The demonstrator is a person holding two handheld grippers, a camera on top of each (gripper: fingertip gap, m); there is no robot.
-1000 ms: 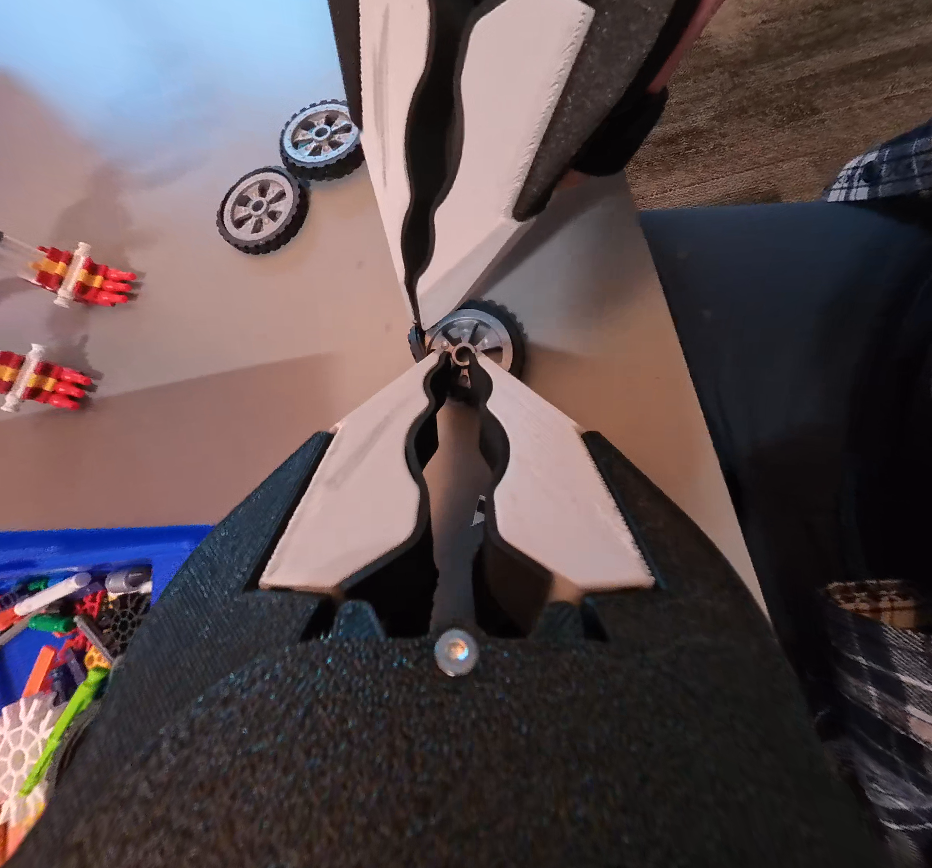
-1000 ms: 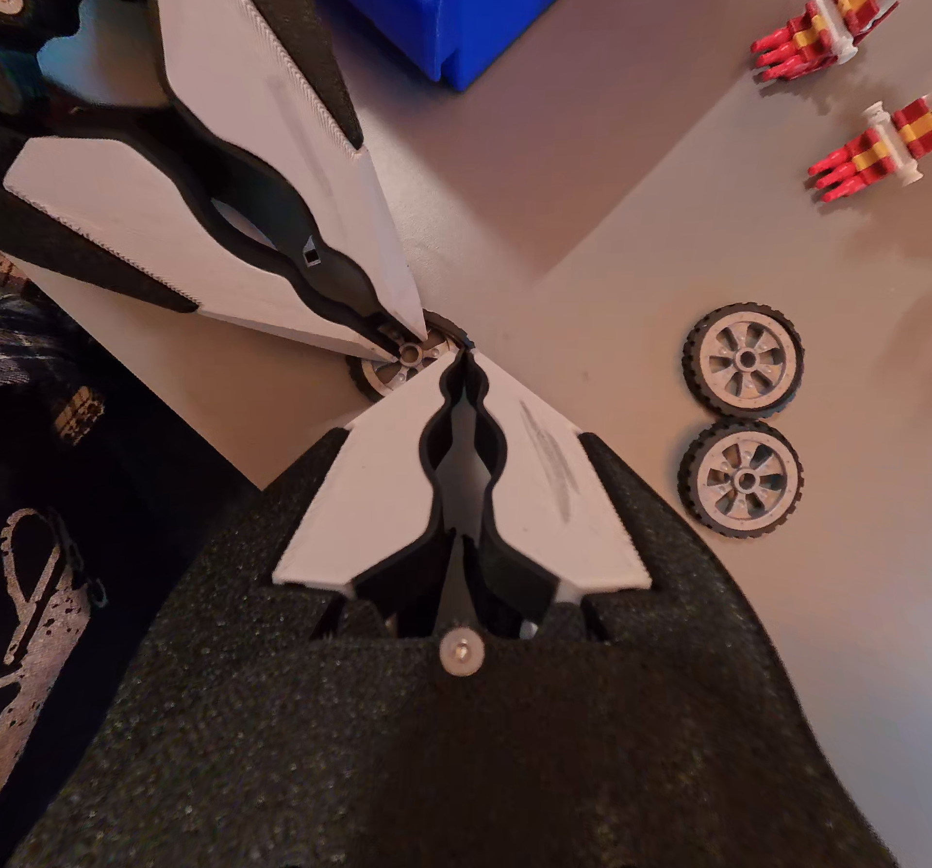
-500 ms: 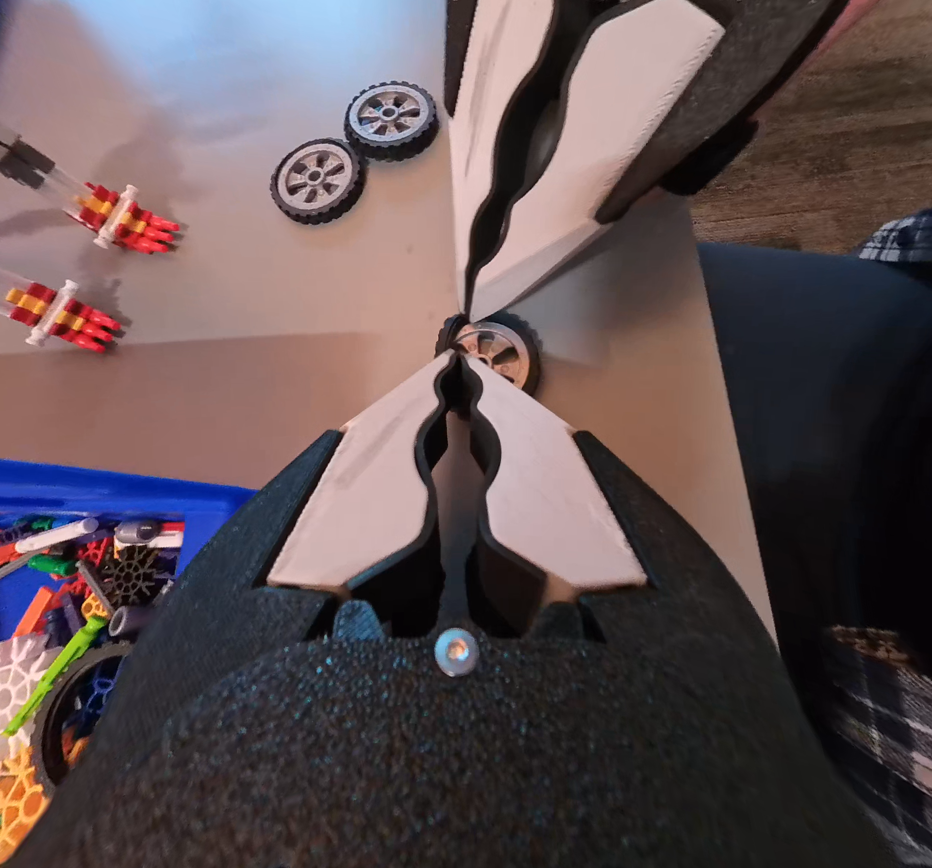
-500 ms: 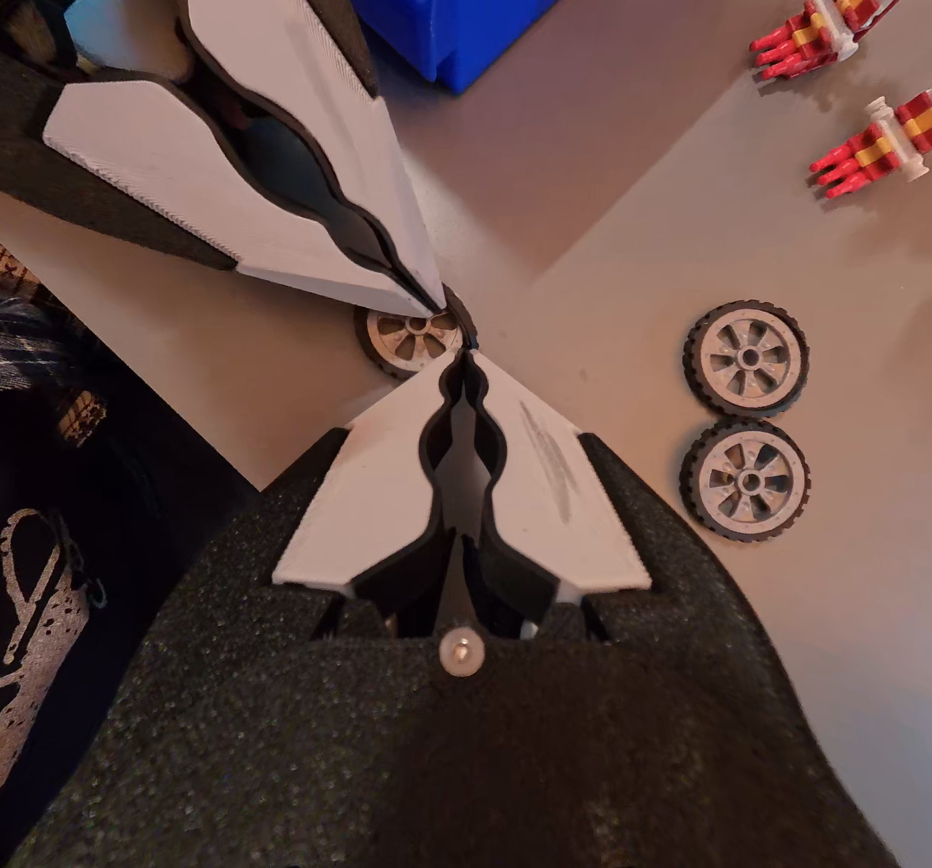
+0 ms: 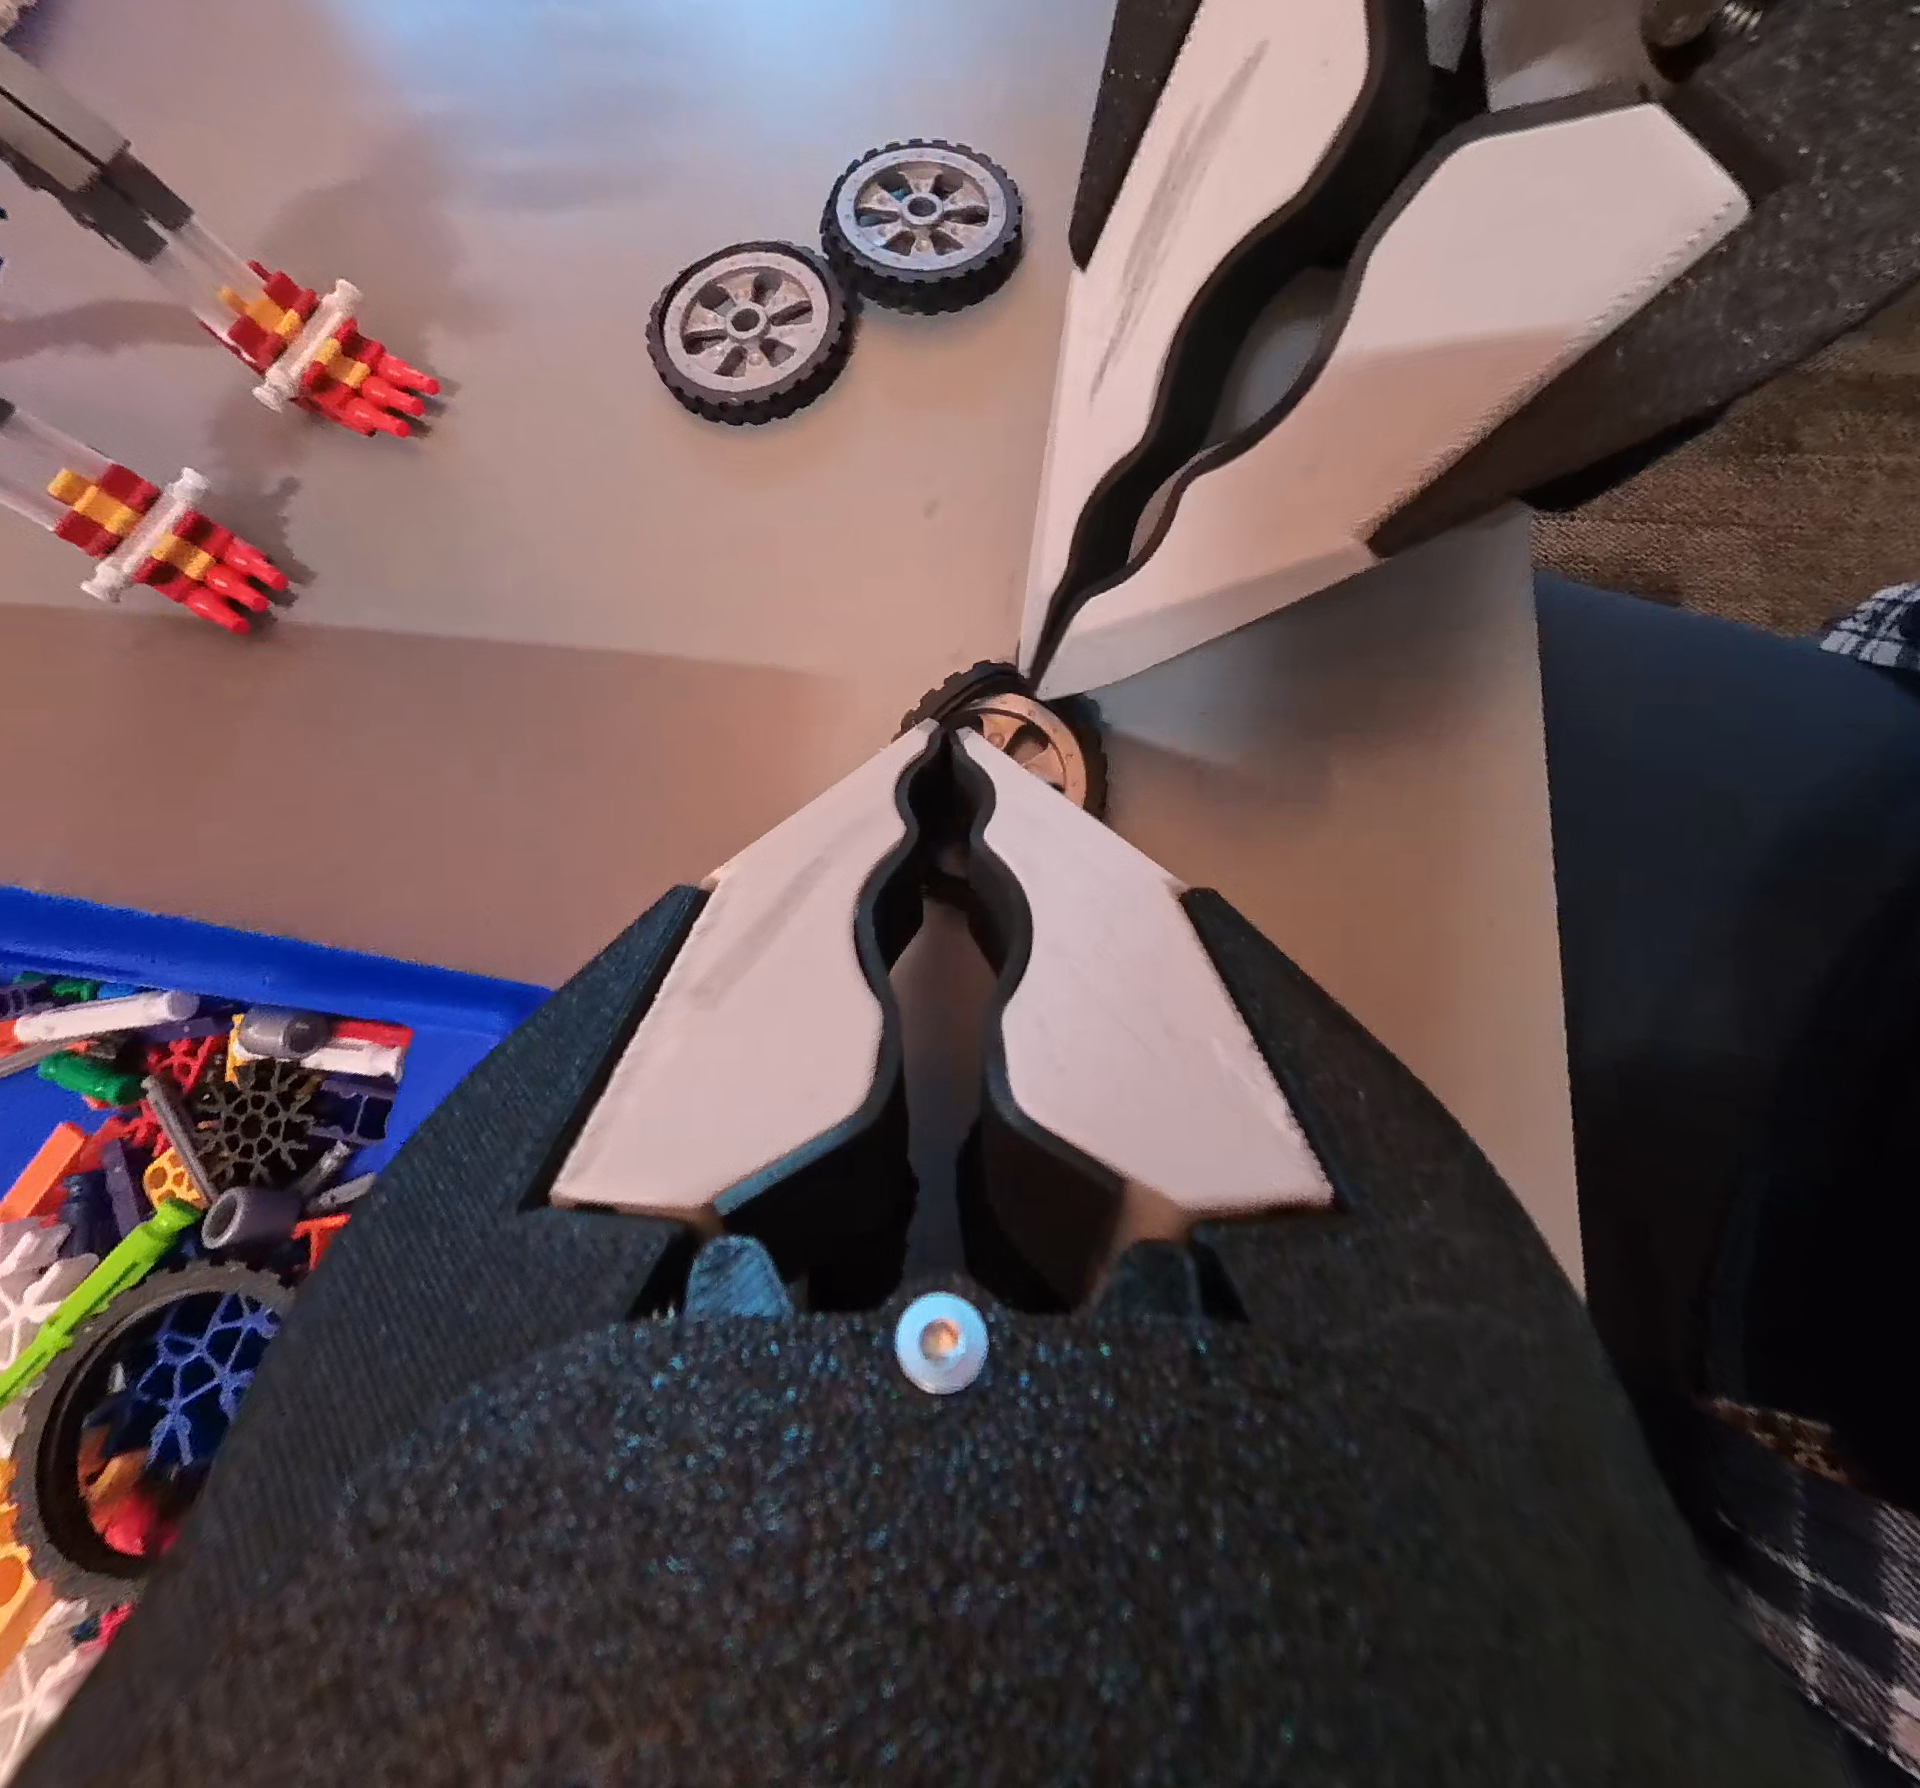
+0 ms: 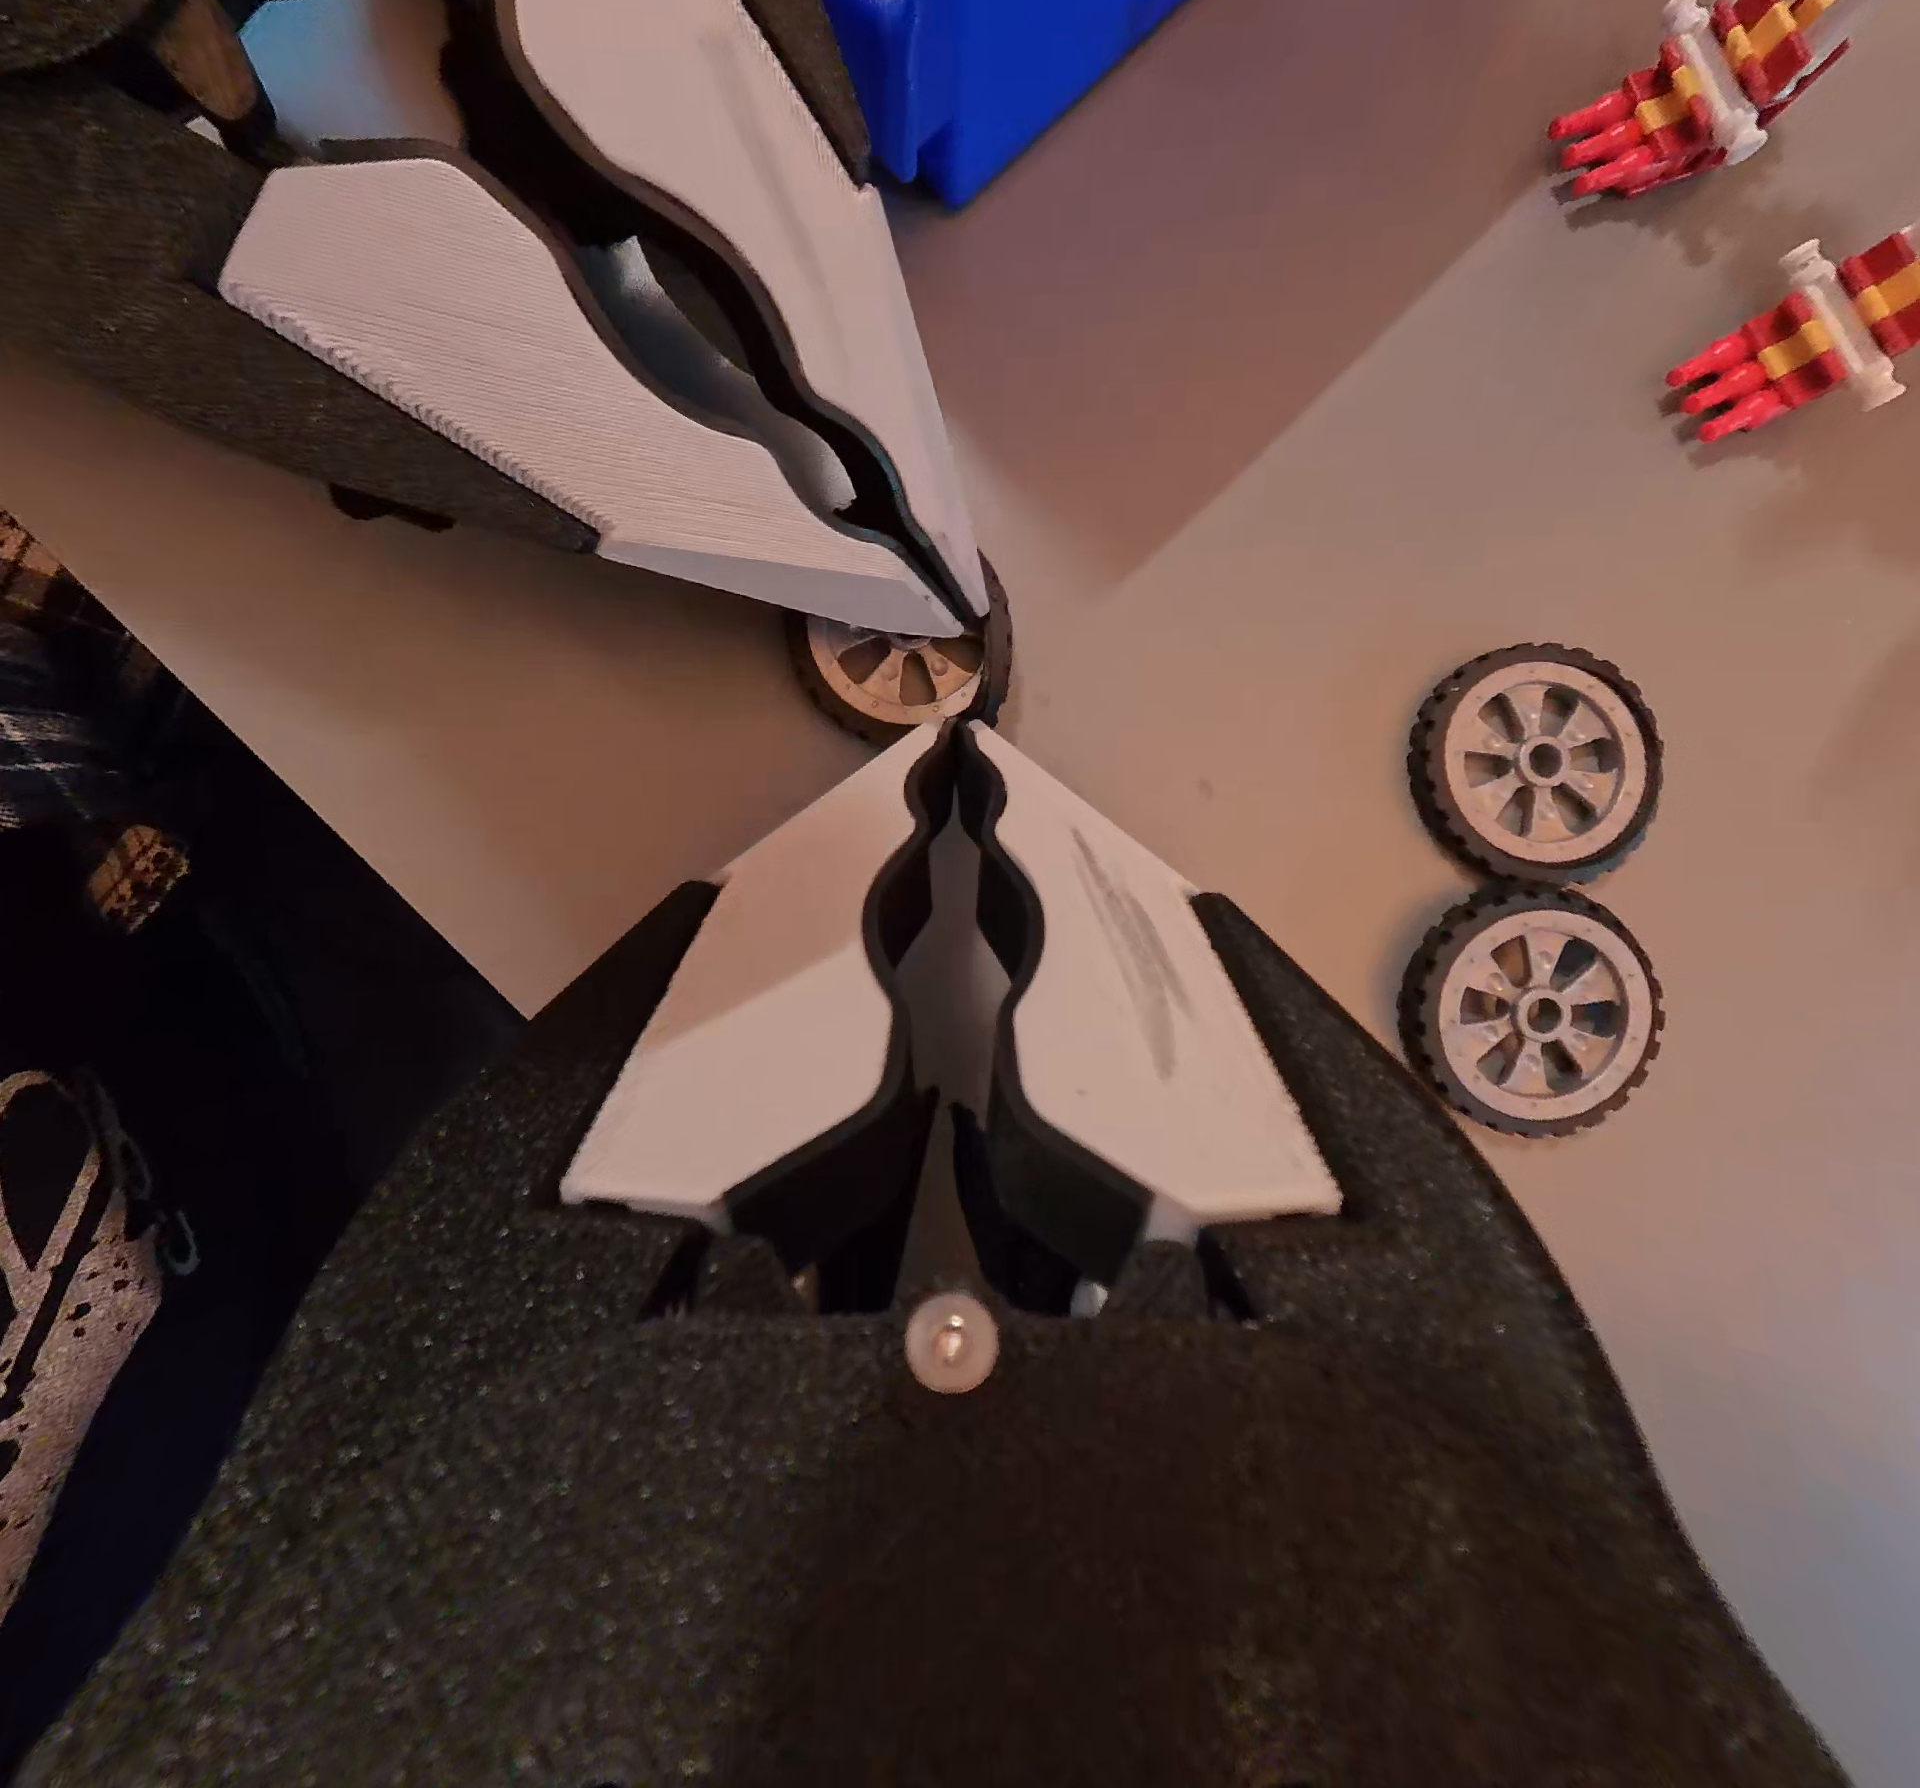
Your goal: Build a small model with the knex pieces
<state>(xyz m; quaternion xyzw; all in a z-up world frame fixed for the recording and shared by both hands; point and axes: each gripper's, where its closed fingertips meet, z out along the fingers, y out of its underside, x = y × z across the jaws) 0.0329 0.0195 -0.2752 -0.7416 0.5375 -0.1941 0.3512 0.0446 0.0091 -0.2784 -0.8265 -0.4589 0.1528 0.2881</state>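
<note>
A small wheel (image 5: pixel 1029 751) with a grey hub and a black tyre sits tilted near the table's edge; it also shows in the right wrist view (image 6: pixel 899 673). My left gripper (image 5: pixel 948 736) is shut, and its tips pinch the tyre's rim. It enters the right wrist view from the upper left (image 6: pixel 971 608). My right gripper (image 6: pixel 954 730) is shut, with its tips against the tyre from the opposite side; nothing shows between its fingers. It comes in from the upper right in the left wrist view (image 5: pixel 1039 680). Much of the wheel is hidden by the fingers.
Two more wheels (image 5: pixel 745 332) (image 5: pixel 922 211) lie flat side by side on the table (image 5: pixel 520 751). Two red-and-yellow rod assemblies (image 5: pixel 322 356) (image 5: pixel 166 543) lie beyond. A blue bin (image 5: pixel 260 949) holds several plastic parts. A person's dark-clothed lap (image 5: pixel 1714 907) borders the table's edge. Both grippers' tips are close together, under 4 cm apart.
My left gripper has closed from around the hub onto the tyre's edge, and the wheel has tipped up. Both grippers have shifted slightly; the right has stayed shut.
</note>
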